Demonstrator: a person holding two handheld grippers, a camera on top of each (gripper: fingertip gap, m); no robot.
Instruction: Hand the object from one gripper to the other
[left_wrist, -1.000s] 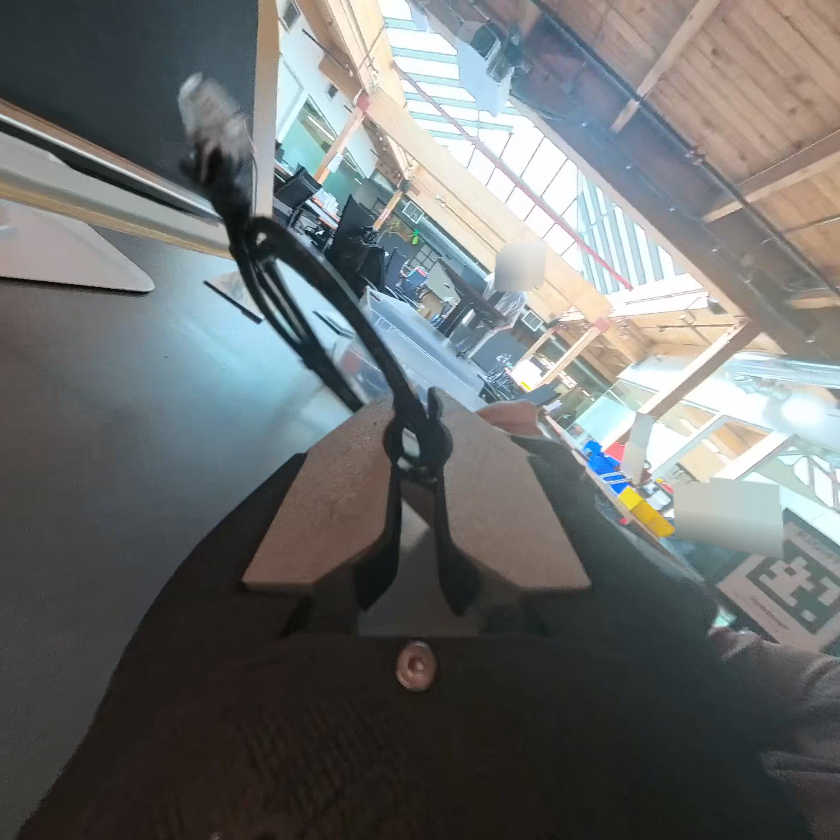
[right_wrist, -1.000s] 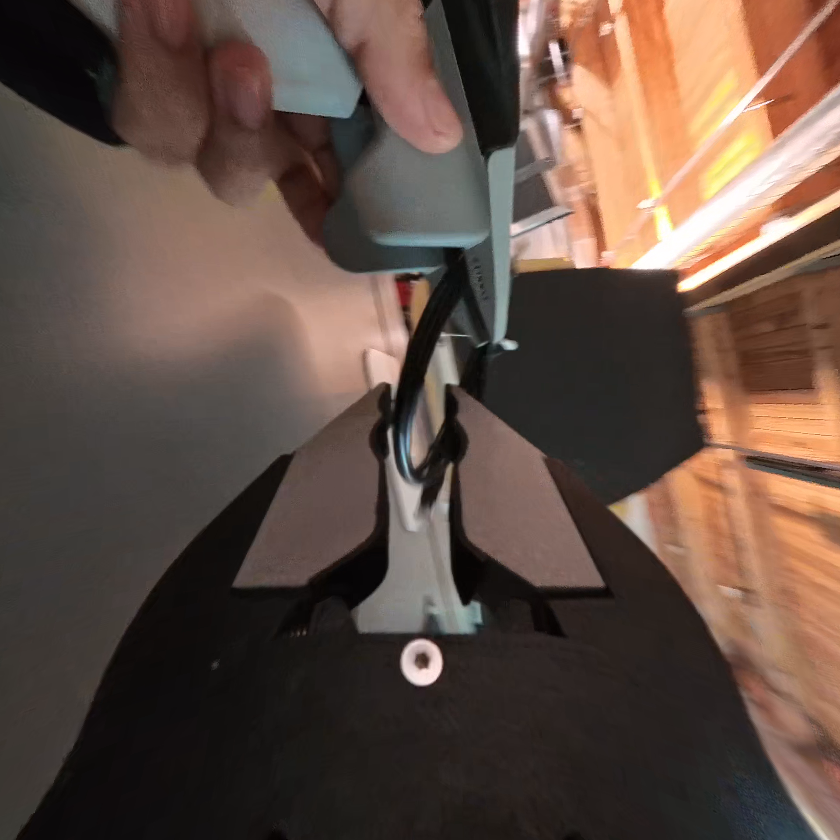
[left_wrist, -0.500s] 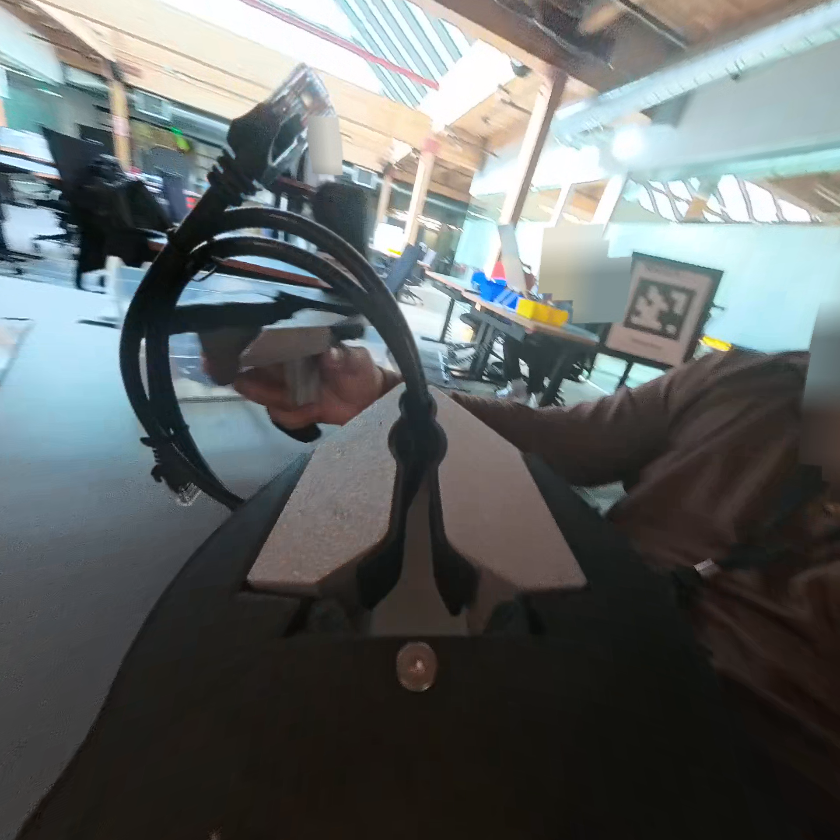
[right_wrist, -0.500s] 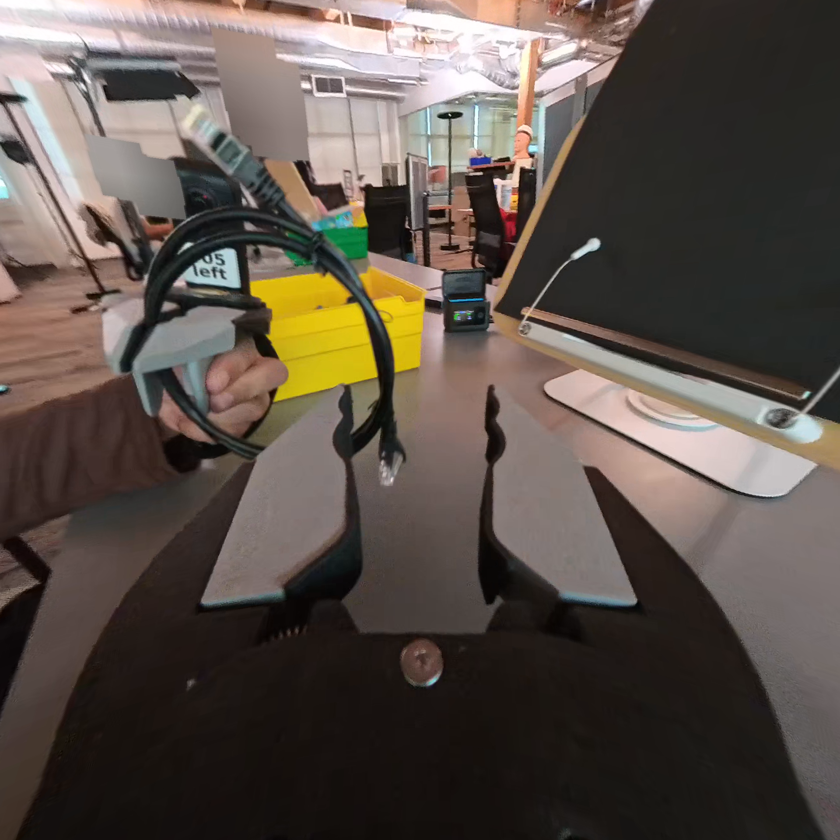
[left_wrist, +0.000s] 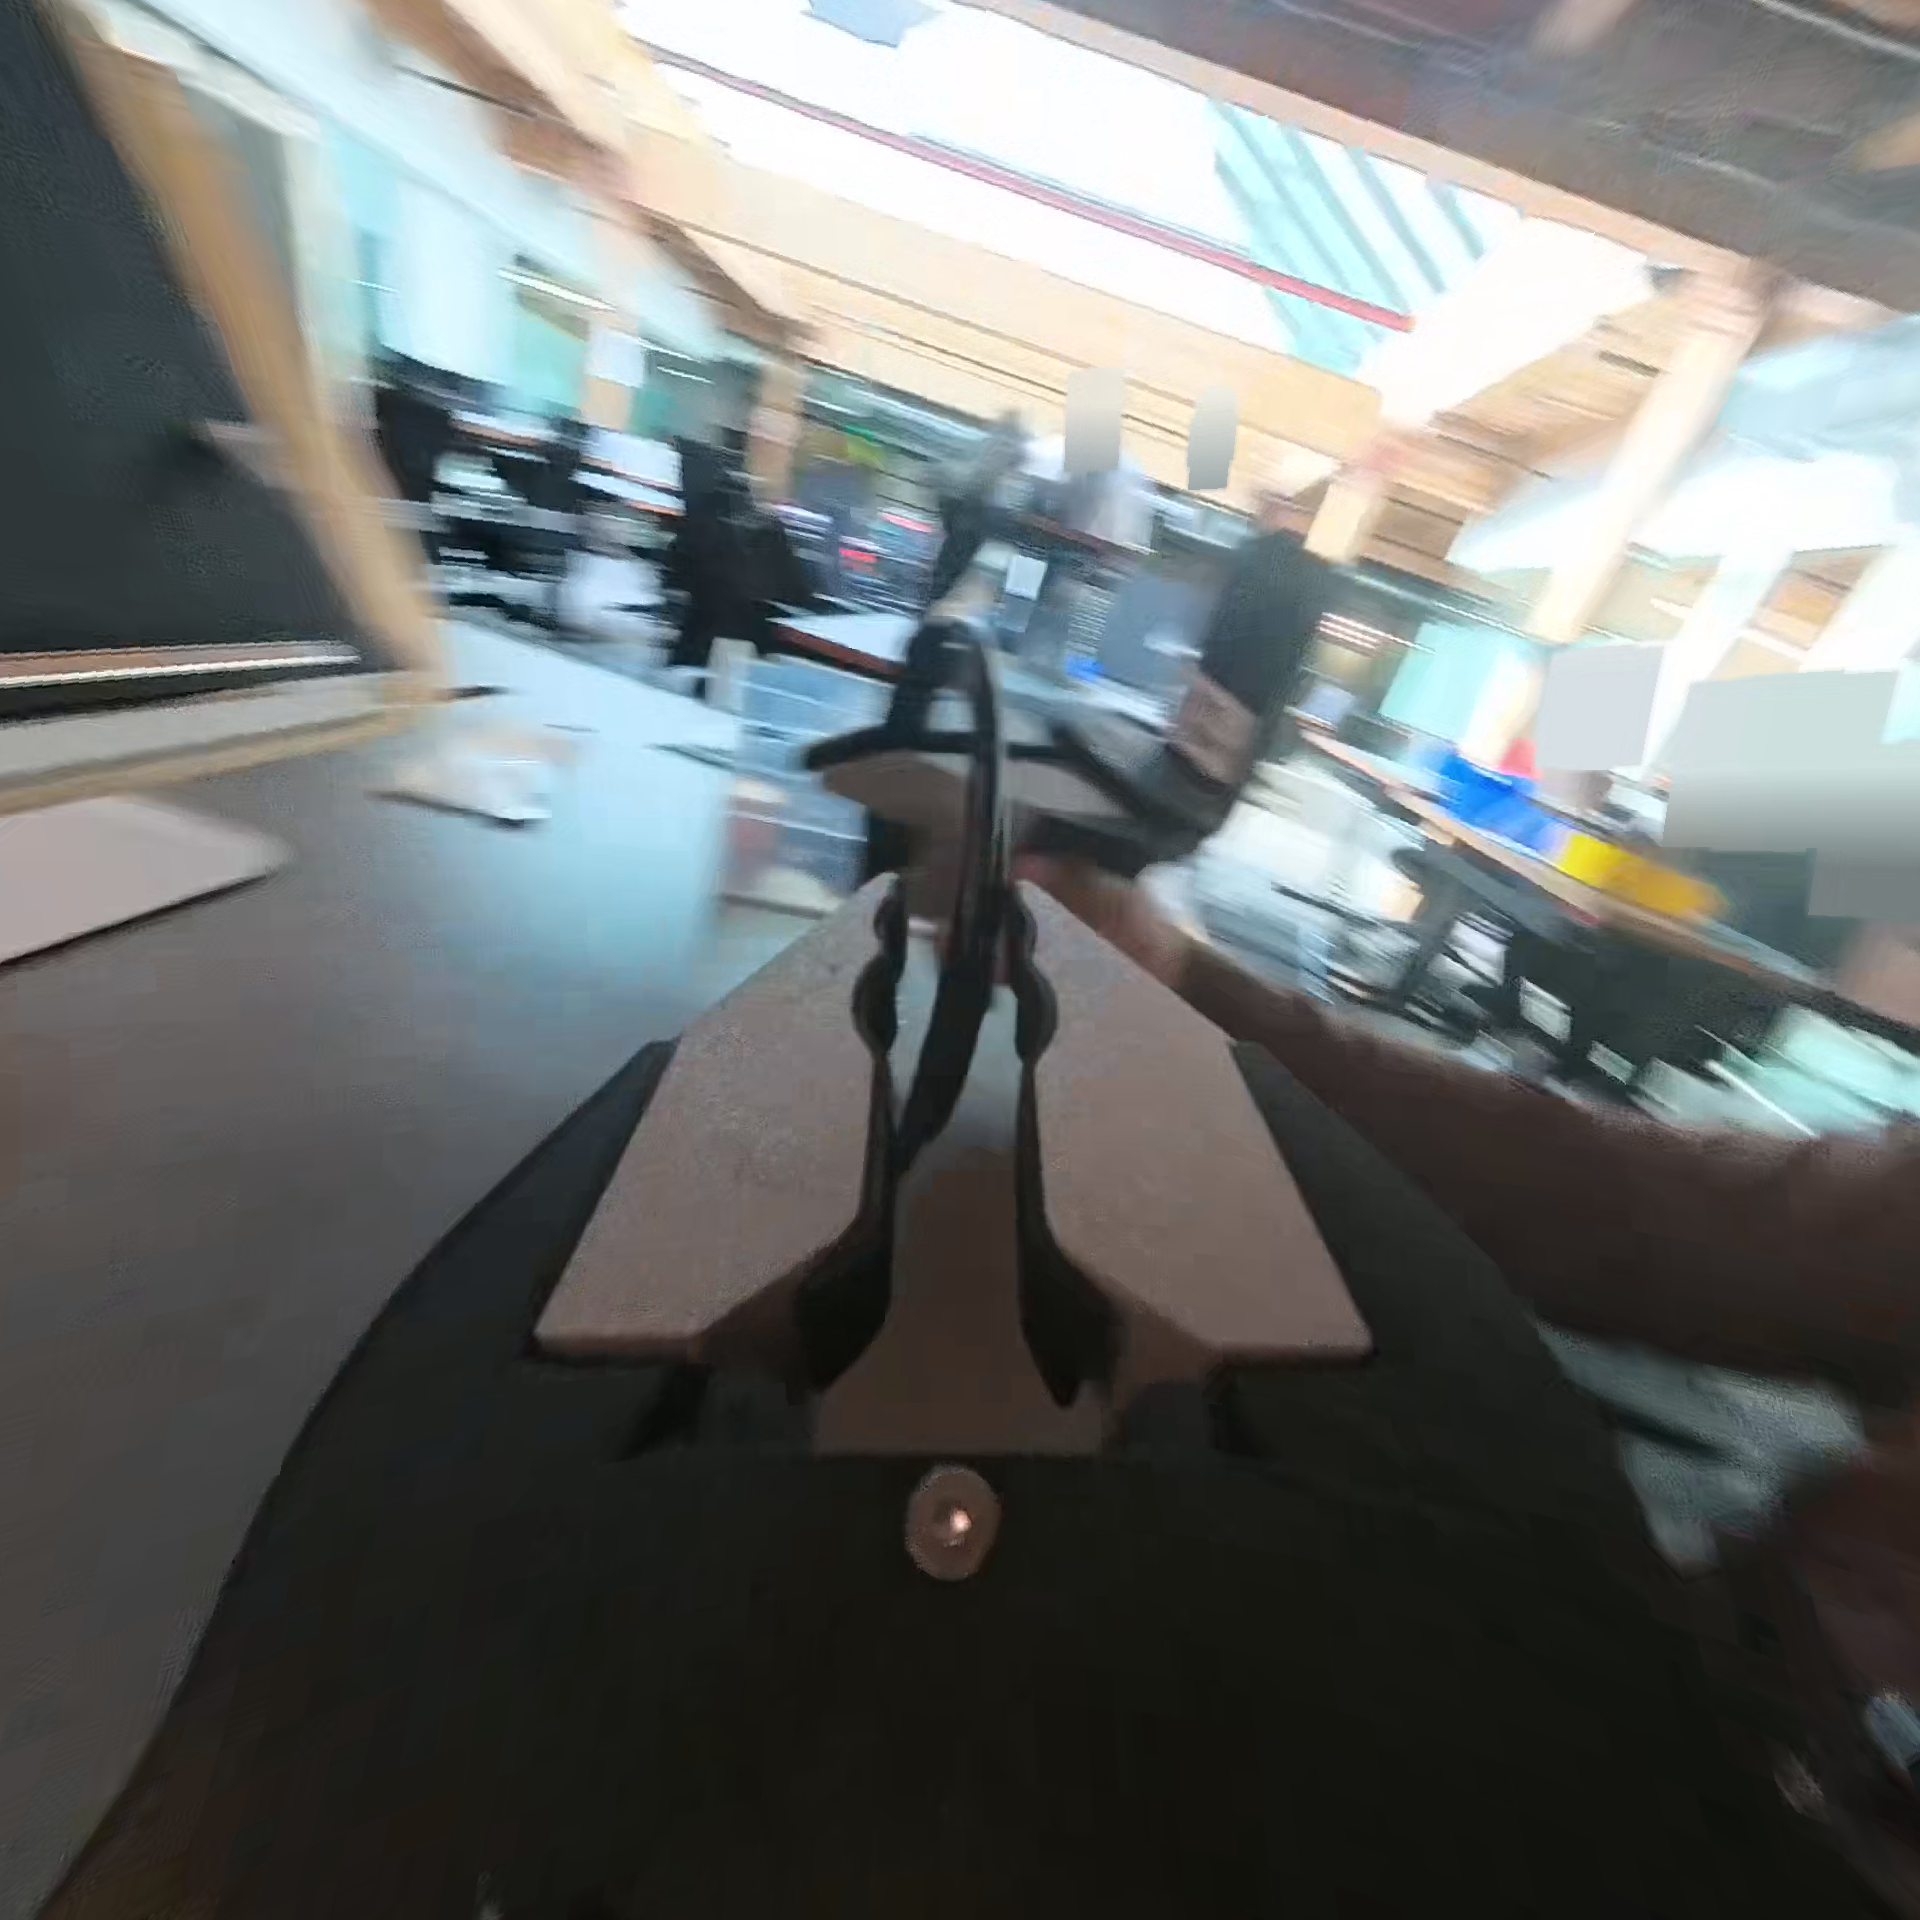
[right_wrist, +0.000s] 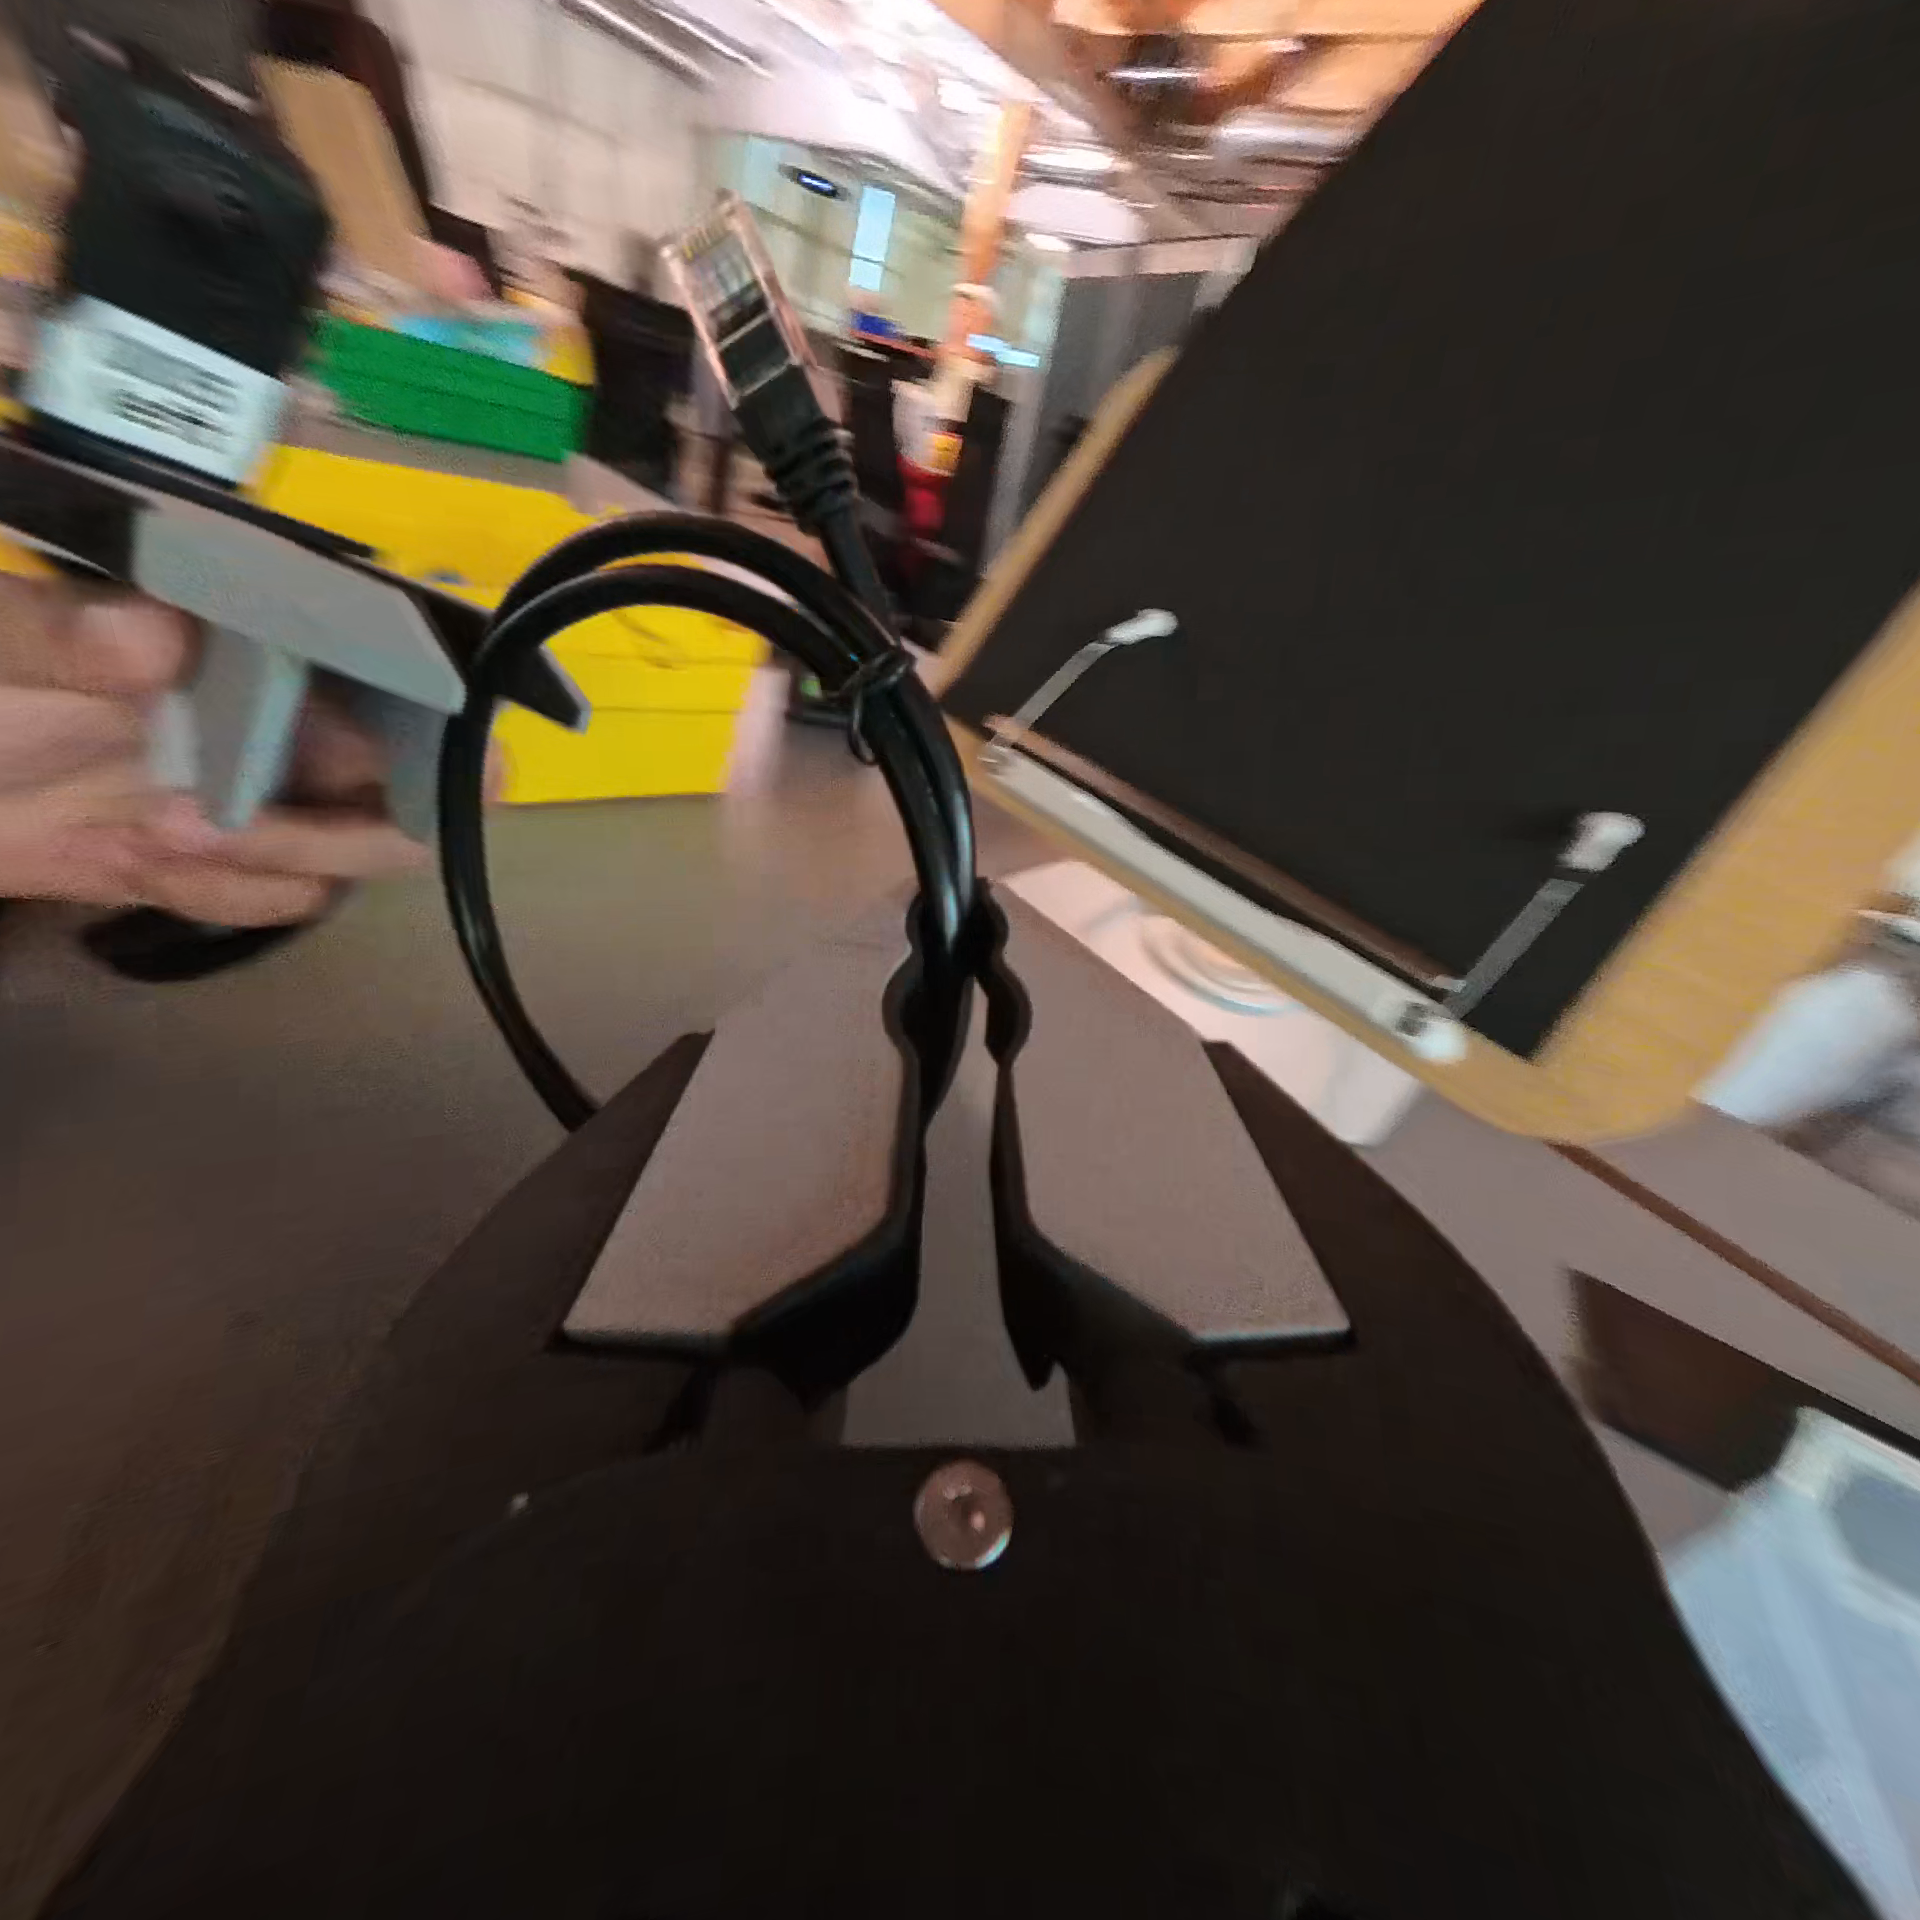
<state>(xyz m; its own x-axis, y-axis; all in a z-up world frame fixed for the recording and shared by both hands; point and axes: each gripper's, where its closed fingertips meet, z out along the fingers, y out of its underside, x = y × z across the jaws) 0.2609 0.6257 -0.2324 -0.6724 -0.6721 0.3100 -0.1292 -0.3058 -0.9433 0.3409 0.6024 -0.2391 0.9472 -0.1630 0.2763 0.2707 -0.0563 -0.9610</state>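
A coiled black network cable (right_wrist: 940, 790), tied with a thin wire, has a clear plug (right_wrist: 738, 312) sticking up. My right gripper (right_wrist: 951, 935) is shut on the coil's right side and holds it above the dark table (right_wrist: 208, 1143). The left gripper (right_wrist: 520, 675), held by a hand, is at the coil's left side. In the blurred left wrist view my left gripper (left_wrist: 956, 925) has its jaws slightly apart. The cable (left_wrist: 977, 727) runs edge-on through the gap. The right gripper (left_wrist: 966, 790) is just beyond it.
A black panel with a wooden edge (right_wrist: 1455, 520) leans on a white stand (right_wrist: 1195, 966) at the right. A yellow bin (right_wrist: 623, 717) and a green bin (right_wrist: 447, 395) stand behind the cable. A brown sleeve (left_wrist: 1558, 1195) crosses the right of the left wrist view. Spacing between my two grippers at the tips: around 9 centimeters.
My right gripper, open half a second ago, has moved in and shut on the coil. My left gripper, then shut on the cable, has loosened its jaws.
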